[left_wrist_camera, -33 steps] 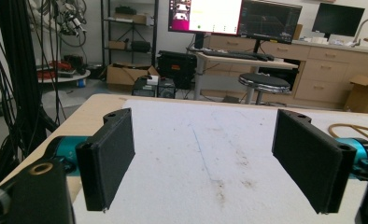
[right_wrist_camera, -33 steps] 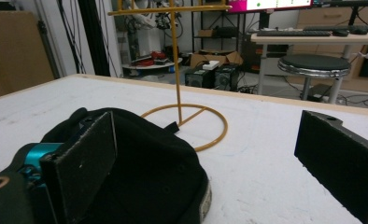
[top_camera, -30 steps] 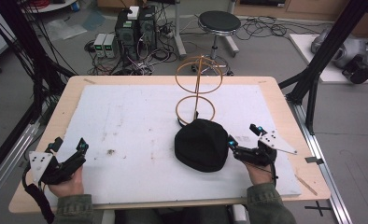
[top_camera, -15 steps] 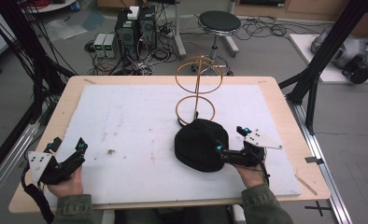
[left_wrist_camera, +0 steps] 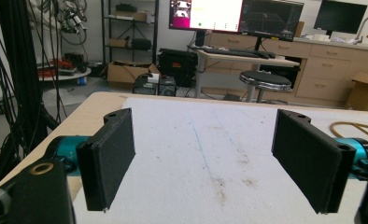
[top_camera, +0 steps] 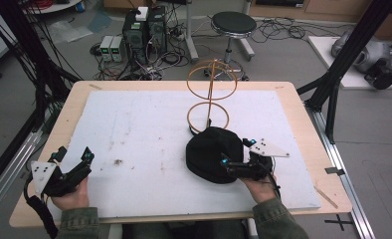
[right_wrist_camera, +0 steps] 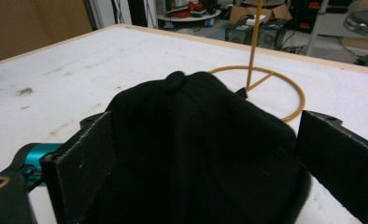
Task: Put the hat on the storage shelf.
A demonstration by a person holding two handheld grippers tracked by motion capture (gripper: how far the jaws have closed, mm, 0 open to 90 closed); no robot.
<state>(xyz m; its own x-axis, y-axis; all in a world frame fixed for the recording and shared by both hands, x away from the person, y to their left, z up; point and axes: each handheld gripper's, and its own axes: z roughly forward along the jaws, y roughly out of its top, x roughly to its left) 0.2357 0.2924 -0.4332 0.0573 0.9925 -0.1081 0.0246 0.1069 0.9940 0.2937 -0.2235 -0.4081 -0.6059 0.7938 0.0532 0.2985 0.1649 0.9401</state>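
In the high view, a black cap [top_camera: 214,155] lies right of centre on the white mat [top_camera: 134,124], touching the base ring of a wire stand [top_camera: 209,94] just above it; the right gripper [top_camera: 236,158] straddles its lower right edge, jaws spread; the left gripper [top_camera: 72,164] rests at lower left, jaws apart; the left gripper view shows bare mat between wide black jaws, a stool [left_wrist_camera: 264,80] beyond; the right gripper view shows the cap's top button [right_wrist_camera: 175,80] between separated jaws.

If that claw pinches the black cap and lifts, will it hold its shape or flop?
The black cap looks like soft fabric with seamed panels and a top button, so it would probably sag rather than stay domed. It seems light and unlikely to slip from the right claw, whose wide flat jaws straddle it. Its edge rests near the wire stand, which might wobble.
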